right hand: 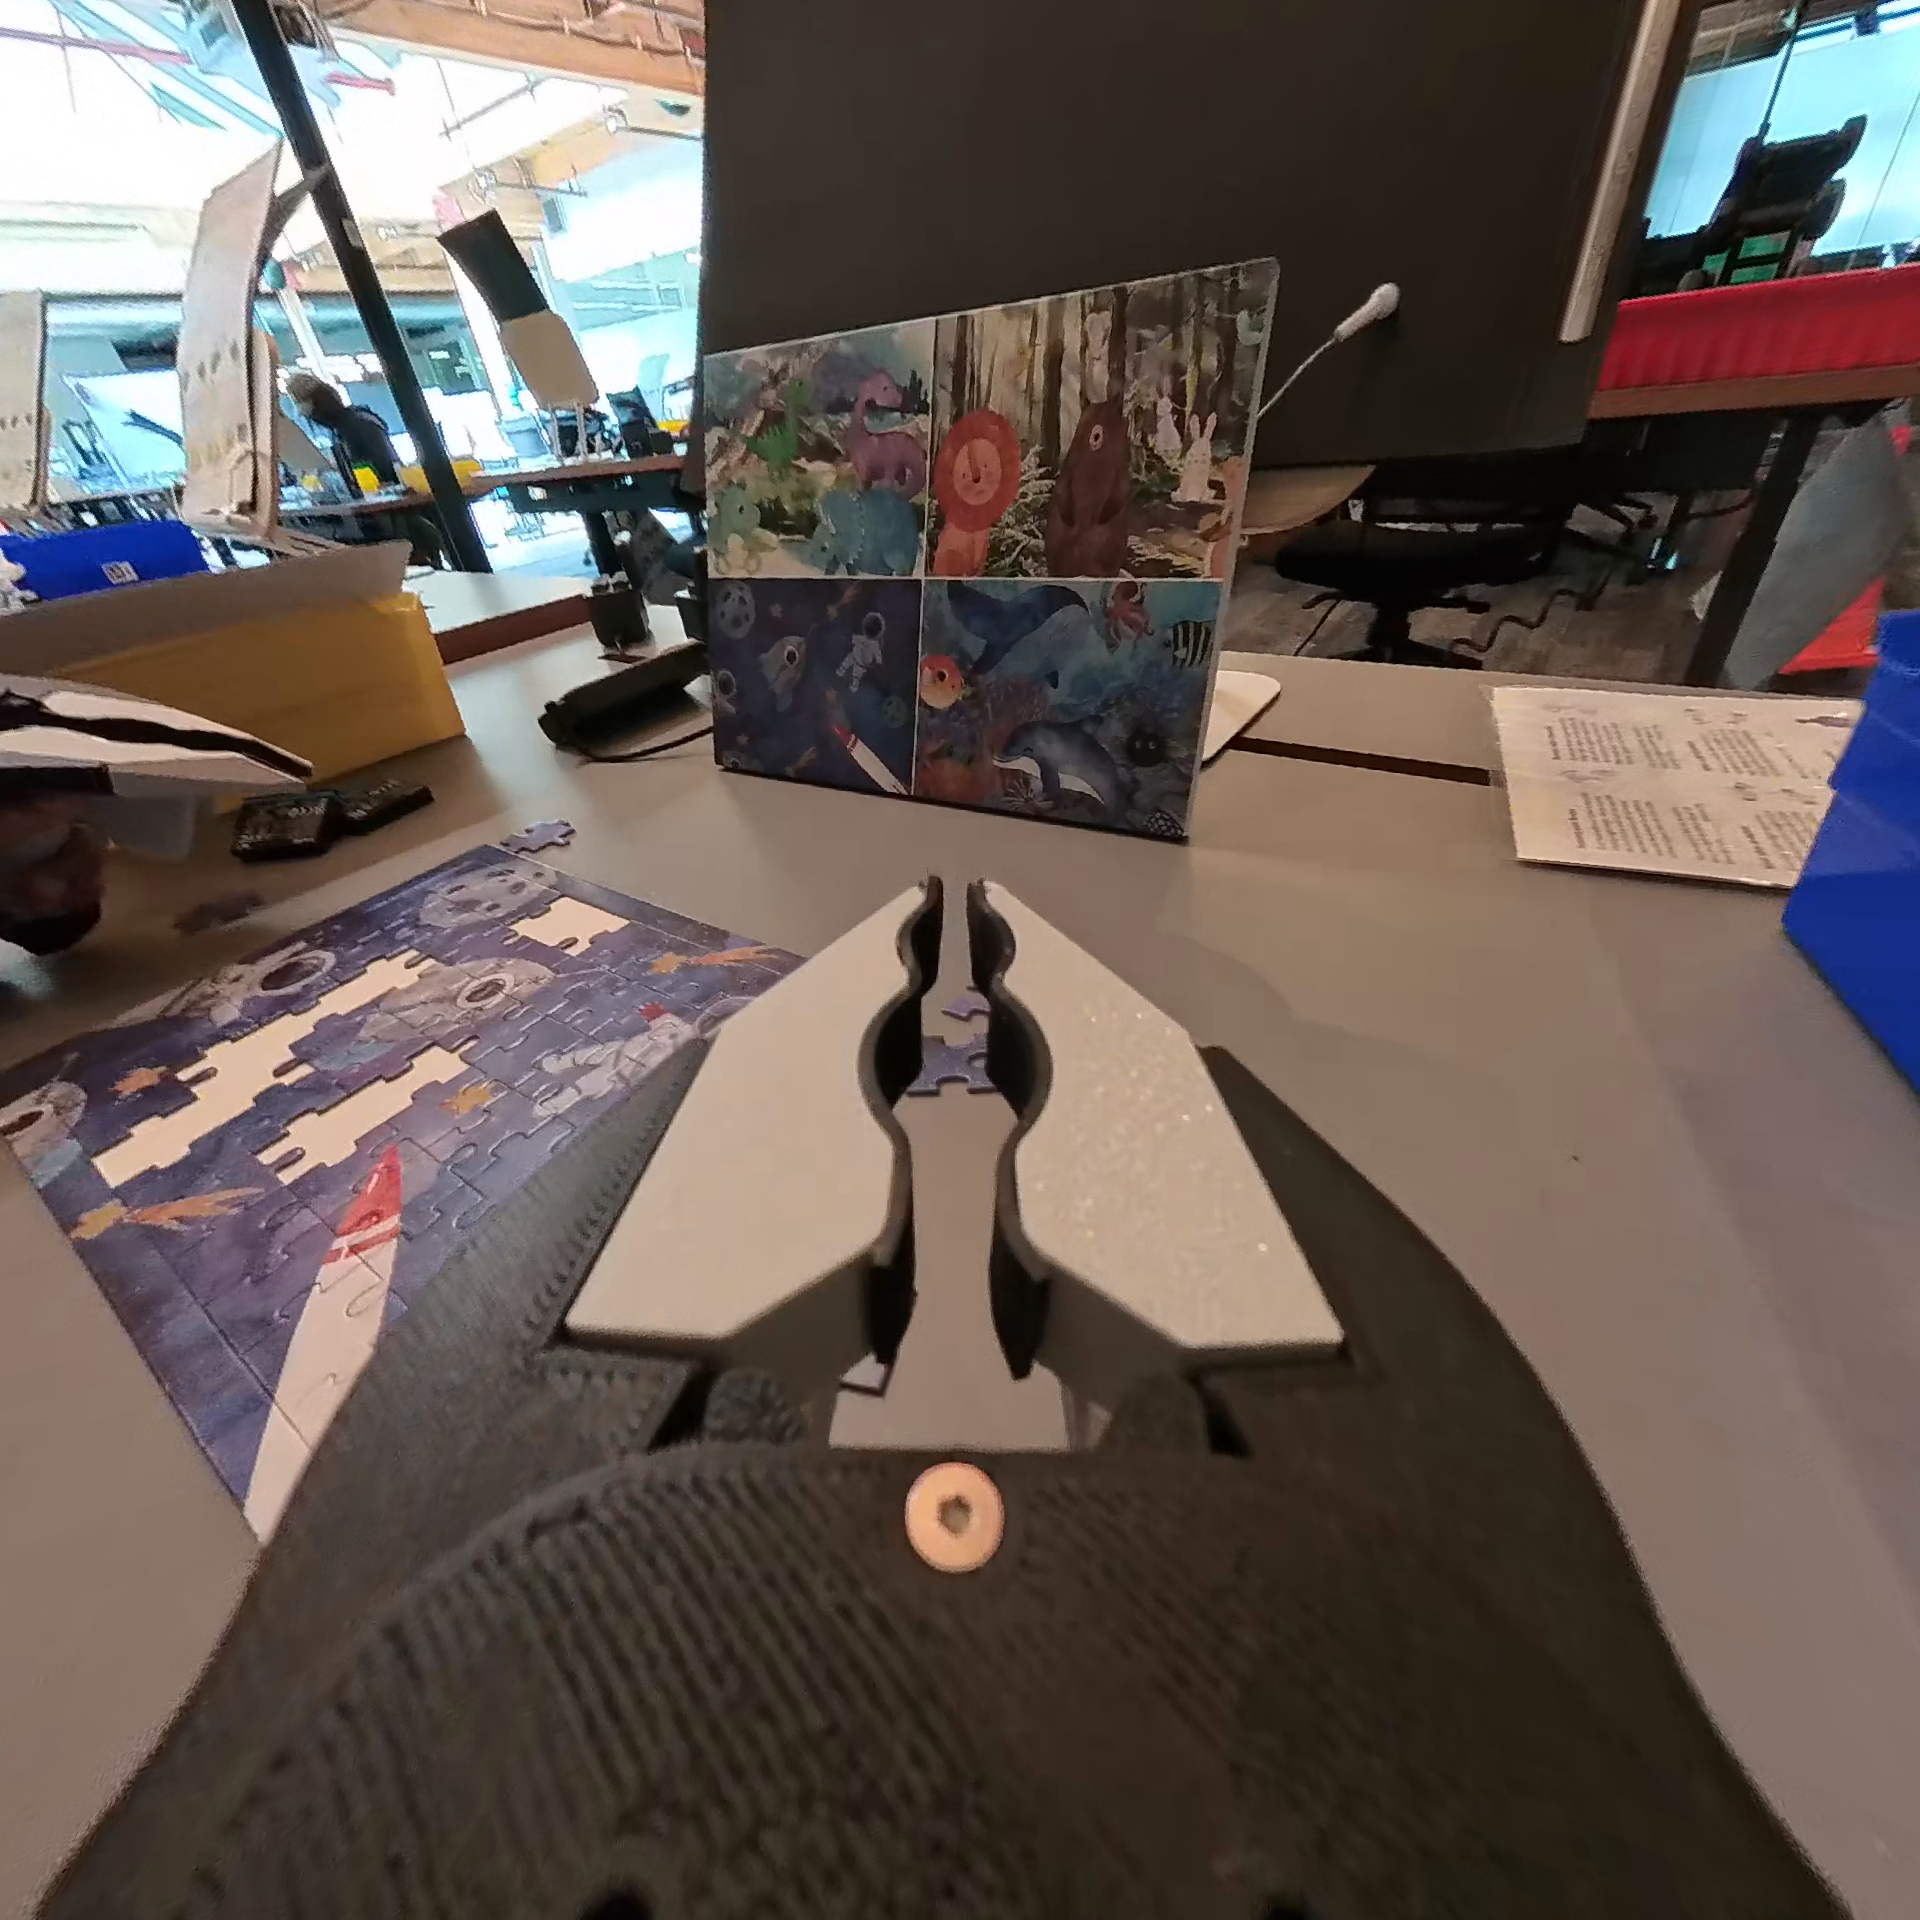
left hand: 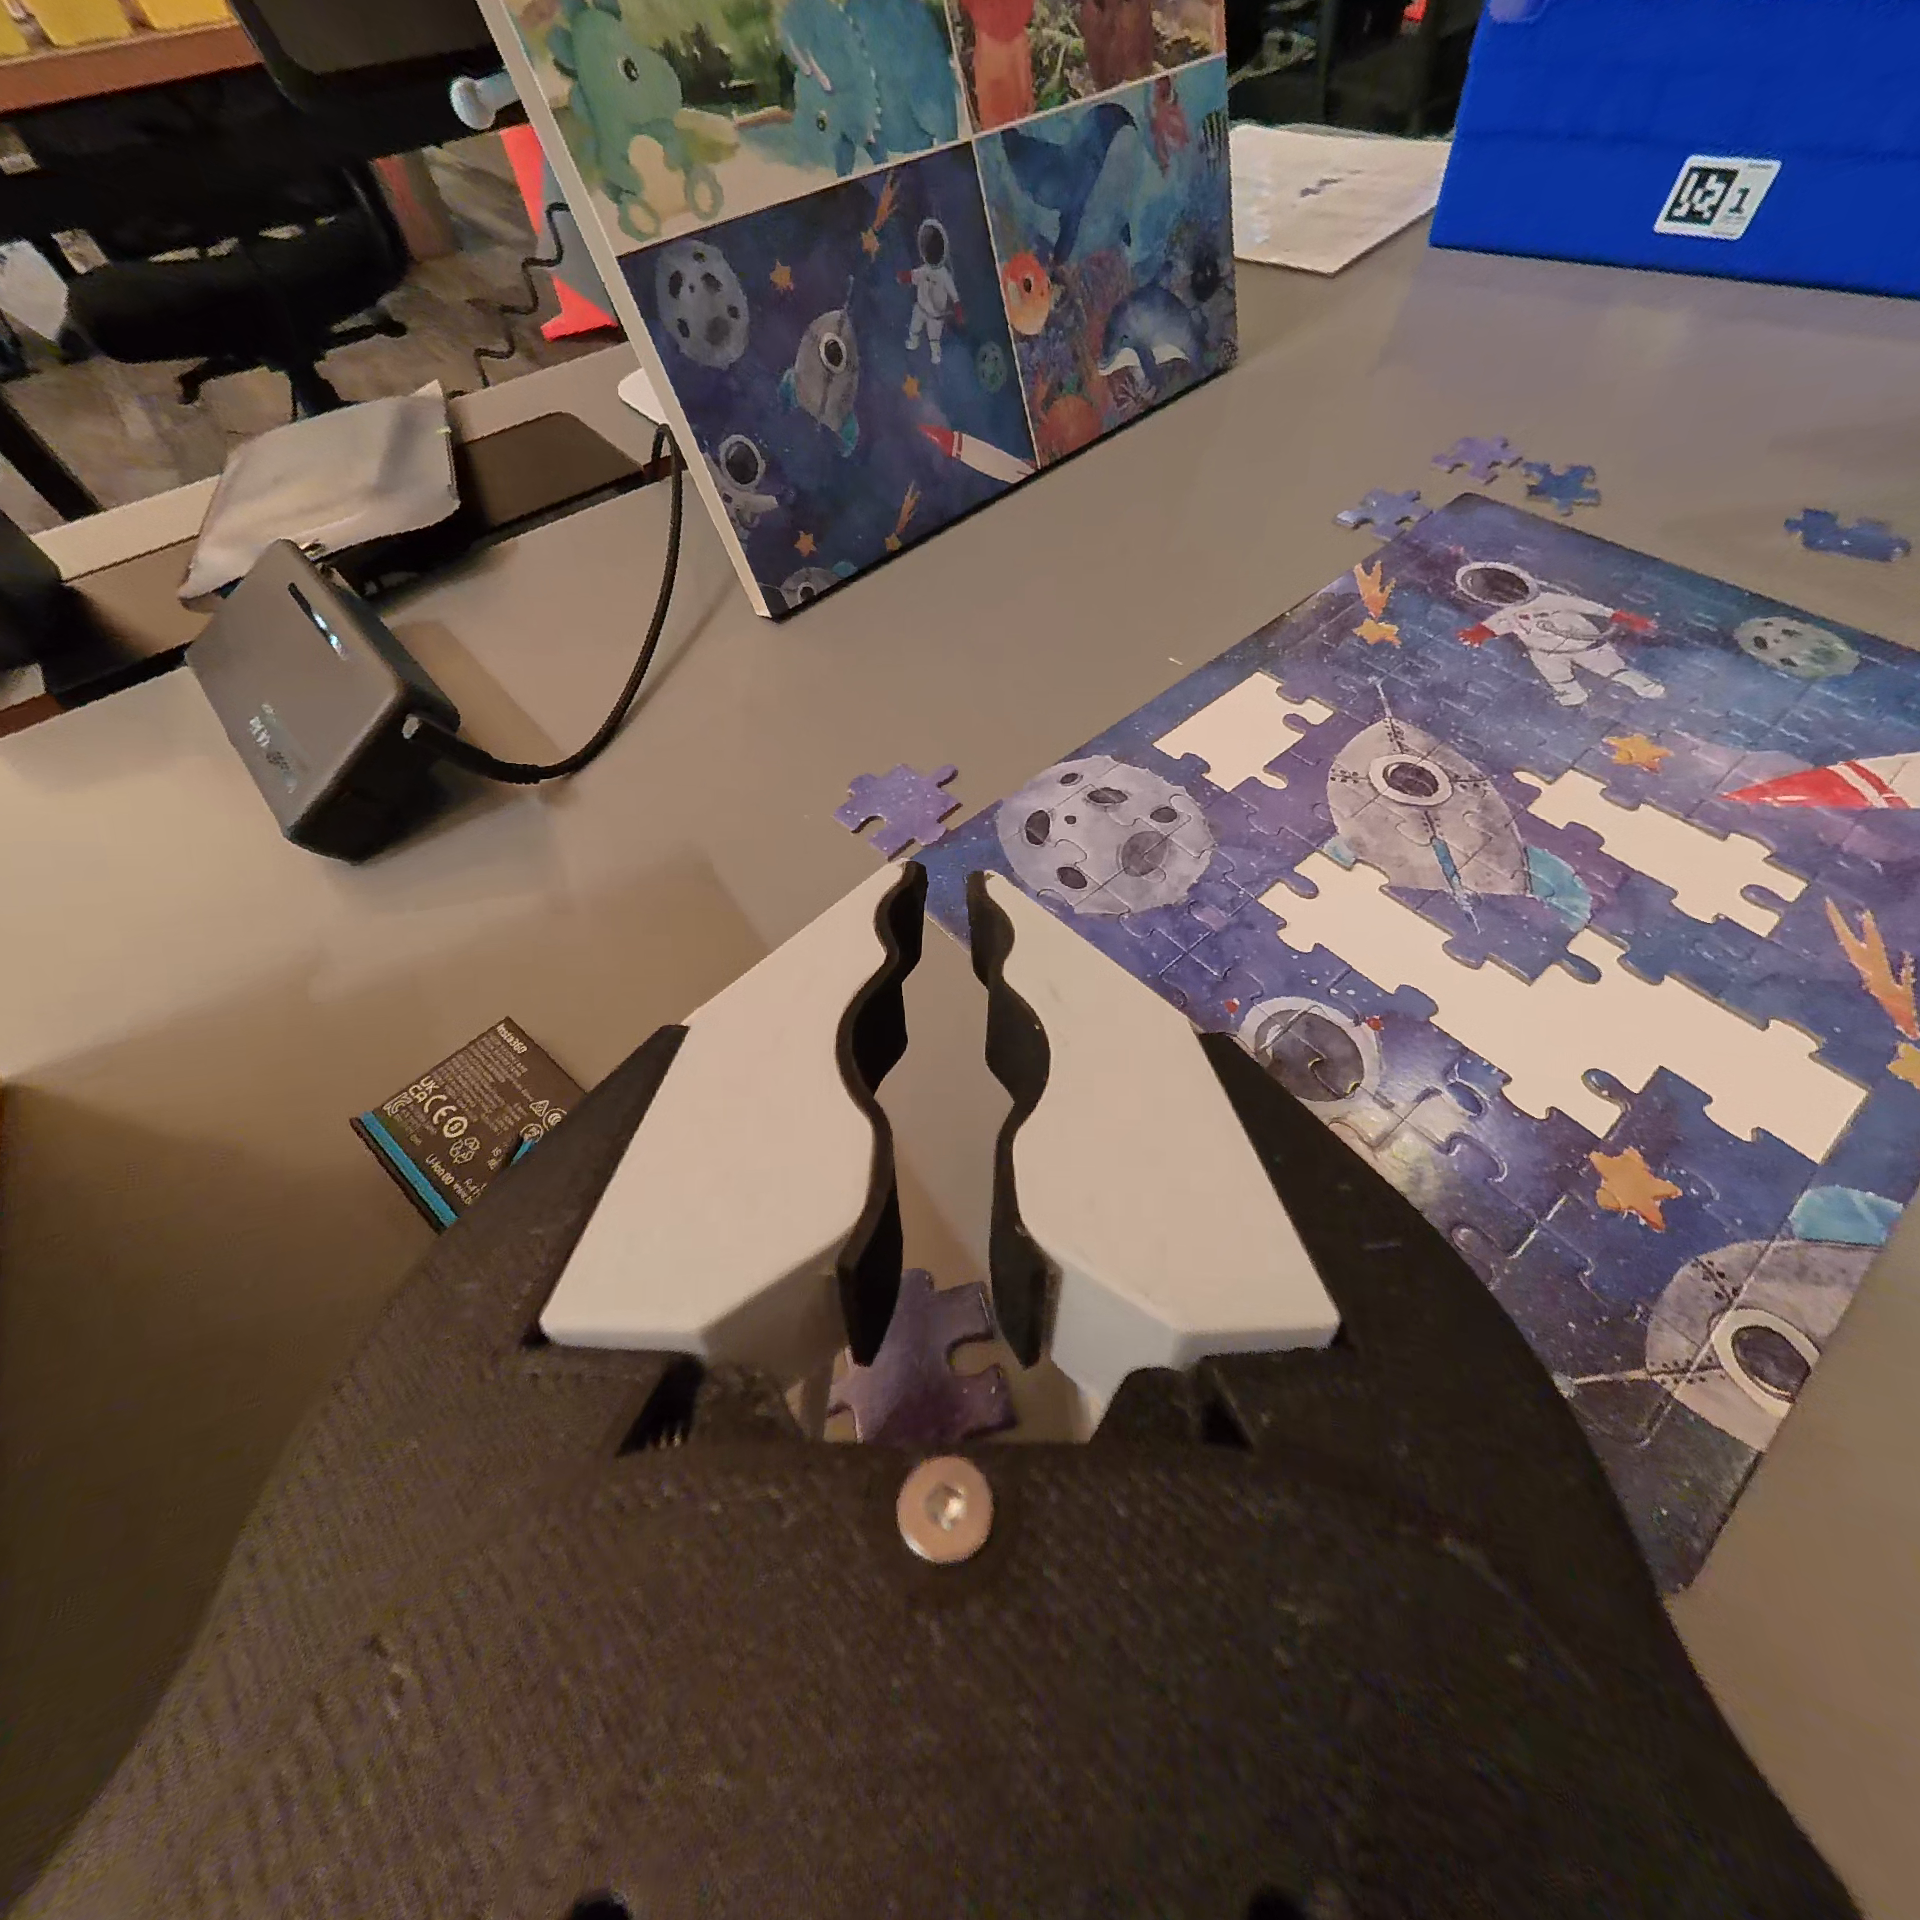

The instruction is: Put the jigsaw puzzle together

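Note:
The space jigsaw puzzle point(left hand: 1455, 935) lies flat on the grey table, mostly joined, with several white gaps across its middle. It also shows in the right wrist view point(right hand: 364, 1039). Loose pieces lie at its near corner point(left hand: 899, 805) and far edge point(left hand: 1475, 454). My left gripper point(left hand: 945, 883) is empty, jaws almost closed, tips over the puzzle's corner; a purple piece point(left hand: 925, 1351) lies under it. My right gripper point(right hand: 956, 888) is also almost closed and empty, just right of the puzzle, with loose pieces point(right hand: 956, 1060) on the table below. The left gripper point(right hand: 301, 771) shows at far left.
A picture board point(left hand: 883, 312) stands behind the puzzle, also in the right view point(right hand: 966, 561). A black device with a cable point(left hand: 322, 707) and a battery point(left hand: 468, 1112) lie left. Blue bins point(left hand: 1662, 135) point(right hand: 1860, 862), a printed sheet point(right hand: 1662, 779) and a yellow box point(right hand: 312, 665) ring the table. The left gripper's tips are roughly 40 centimetres from the right gripper's. The purple piece point(left hand: 925, 1351) lies some 9 centimetres from my left tips, 45 centimetres from my right tips. Look for it in the right wrist view point(right hand: 228, 907) too. Measured from the fingertips, the space jigsaw puzzle point(left hand: 1455, 935) is 12 centimetres or so from the left gripper and 30 centimetres from the right. Seen from the right wrist view point(right hand: 340, 1018) as well.

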Demonstrator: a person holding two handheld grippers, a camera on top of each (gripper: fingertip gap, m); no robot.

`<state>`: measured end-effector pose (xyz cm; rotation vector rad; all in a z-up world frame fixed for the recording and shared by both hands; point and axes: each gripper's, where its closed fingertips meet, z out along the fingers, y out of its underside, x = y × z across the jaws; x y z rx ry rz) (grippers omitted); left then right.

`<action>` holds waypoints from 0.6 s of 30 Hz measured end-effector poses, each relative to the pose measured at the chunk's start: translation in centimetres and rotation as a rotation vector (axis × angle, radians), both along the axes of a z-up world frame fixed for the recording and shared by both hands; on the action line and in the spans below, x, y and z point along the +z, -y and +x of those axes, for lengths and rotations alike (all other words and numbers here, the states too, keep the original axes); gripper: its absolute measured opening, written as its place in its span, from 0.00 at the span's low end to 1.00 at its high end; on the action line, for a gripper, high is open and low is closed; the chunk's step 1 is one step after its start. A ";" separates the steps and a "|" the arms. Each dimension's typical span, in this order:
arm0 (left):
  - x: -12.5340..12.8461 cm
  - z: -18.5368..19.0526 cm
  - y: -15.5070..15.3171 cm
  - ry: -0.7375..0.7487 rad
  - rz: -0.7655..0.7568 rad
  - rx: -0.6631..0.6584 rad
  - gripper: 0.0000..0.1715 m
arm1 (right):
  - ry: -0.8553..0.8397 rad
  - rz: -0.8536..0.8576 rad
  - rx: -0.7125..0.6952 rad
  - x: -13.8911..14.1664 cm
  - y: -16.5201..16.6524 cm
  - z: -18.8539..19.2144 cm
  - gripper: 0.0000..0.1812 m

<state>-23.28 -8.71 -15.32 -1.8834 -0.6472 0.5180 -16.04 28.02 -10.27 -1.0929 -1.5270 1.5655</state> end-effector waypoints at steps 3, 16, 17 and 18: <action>0.0 0.0 0.0 0.002 -0.001 -0.002 0.03 | 0.004 0.039 0.000 -0.2 0.5 -0.1 0.02; -0.4 0.1 -0.3 0.007 -0.020 -0.012 0.04 | -0.007 0.020 0.018 0.1 0.8 0.1 0.02; -0.4 0.1 -0.3 0.008 -0.021 -0.013 0.04 | -0.004 0.022 0.020 0.0 0.9 0.1 0.02; -0.4 0.1 -0.3 0.008 -0.022 -0.013 0.04 | 0.000 0.024 0.023 -0.1 1.0 0.0 0.02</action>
